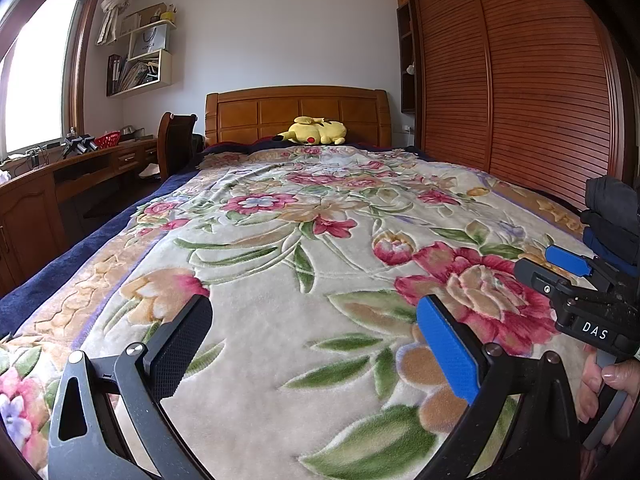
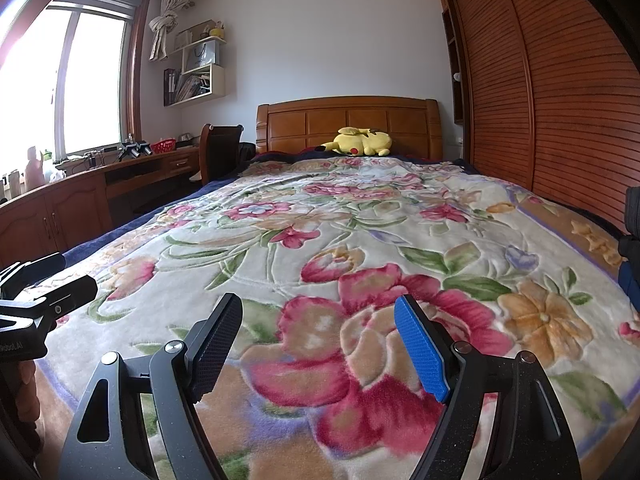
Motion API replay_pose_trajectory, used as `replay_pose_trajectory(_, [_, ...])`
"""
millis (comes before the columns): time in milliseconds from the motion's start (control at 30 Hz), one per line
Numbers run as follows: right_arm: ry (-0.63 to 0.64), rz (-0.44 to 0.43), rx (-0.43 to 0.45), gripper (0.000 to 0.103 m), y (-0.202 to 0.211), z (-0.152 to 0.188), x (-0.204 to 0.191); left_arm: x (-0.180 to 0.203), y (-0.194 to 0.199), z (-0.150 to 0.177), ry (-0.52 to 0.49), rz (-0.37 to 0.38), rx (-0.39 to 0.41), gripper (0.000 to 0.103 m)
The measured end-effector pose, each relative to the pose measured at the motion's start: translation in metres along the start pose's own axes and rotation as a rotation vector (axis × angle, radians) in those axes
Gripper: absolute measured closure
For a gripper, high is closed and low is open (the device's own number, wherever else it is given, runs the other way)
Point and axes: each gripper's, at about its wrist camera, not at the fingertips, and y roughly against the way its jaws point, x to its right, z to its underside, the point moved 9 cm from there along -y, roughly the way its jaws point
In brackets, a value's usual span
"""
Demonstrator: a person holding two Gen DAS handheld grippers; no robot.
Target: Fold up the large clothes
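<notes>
A stack of folded dark clothes (image 1: pixel 614 220) lies at the bed's right edge; a sliver of it shows in the right wrist view (image 2: pixel 632 240). My left gripper (image 1: pixel 316 316) is open and empty, held low over the floral blanket (image 1: pixel 320 240) near the foot of the bed. My right gripper (image 2: pixel 320 316) is open and empty too, over a big pink flower of the blanket (image 2: pixel 360 220). The right gripper also shows in the left wrist view (image 1: pixel 572 276), just left of the folded stack. The left gripper shows at the left edge of the right wrist view (image 2: pixel 44 280).
A yellow plush toy (image 1: pixel 316 130) lies at the wooden headboard (image 1: pixel 296 112). A slatted wooden wardrobe (image 1: pixel 520 80) runs along the right side. A desk (image 1: pixel 80 168) and chair (image 1: pixel 174 140) stand at the left under the window.
</notes>
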Motion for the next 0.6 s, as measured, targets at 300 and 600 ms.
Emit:
replay_pose_trajectory(300, [-0.001,0.000,0.000,0.023,-0.0001,0.0001,0.0004,0.0005,0.0006,0.0001,-0.001,0.000,0.000,0.001])
replay_pose_trajectory(600, [-0.005,0.000,0.000,0.023,-0.0007,0.0002,0.0000,0.0005,-0.0003,0.0005,-0.001,0.000,0.000,0.001])
